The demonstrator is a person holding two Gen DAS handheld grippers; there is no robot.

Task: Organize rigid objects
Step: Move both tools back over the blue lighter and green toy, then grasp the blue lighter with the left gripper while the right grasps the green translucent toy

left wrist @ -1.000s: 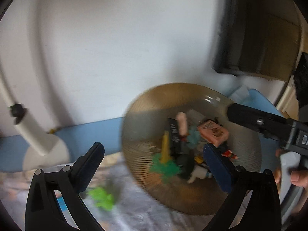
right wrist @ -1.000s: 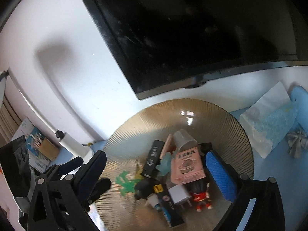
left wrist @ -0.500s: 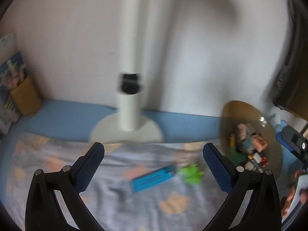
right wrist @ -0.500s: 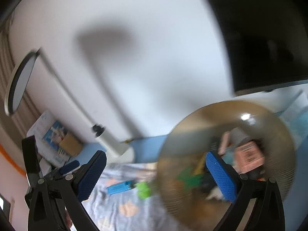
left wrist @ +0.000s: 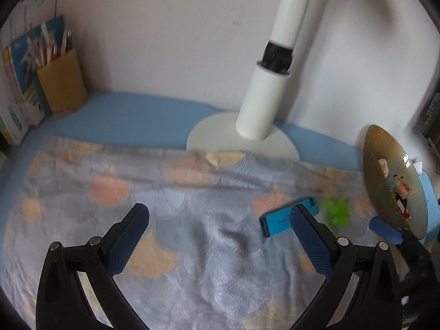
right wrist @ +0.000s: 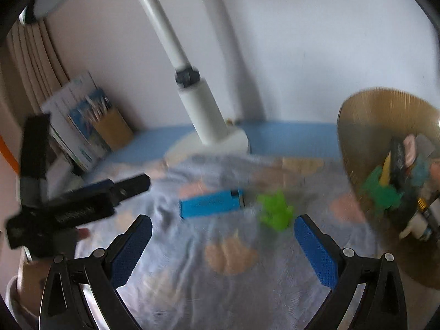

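Observation:
A blue rectangular box (right wrist: 211,202) lies flat on the patterned cloth (right wrist: 220,288), with a green toy (right wrist: 275,211) just to its right. A ribbed gold plate (right wrist: 357,126) at the right holds several small items. My right gripper (right wrist: 222,250) is open and empty, nearer than the box and toy. My left gripper (left wrist: 220,236) is also open and empty over the cloth. Its right finger hides part of the blue box (left wrist: 283,218). The green toy (left wrist: 337,214) and gold plate (left wrist: 385,148) sit further right.
A white lamp with a round base (left wrist: 220,137) and thick post (right wrist: 198,110) stands at the back against the wall. A tan pen holder (left wrist: 62,85) and books (left wrist: 16,63) fill the back left corner. A blue mat (left wrist: 123,118) lies under the cloth.
Both views have swung left, away from the plate and onto the cloth. The plate now sits at the right edge. Both grippers stay open and empty.

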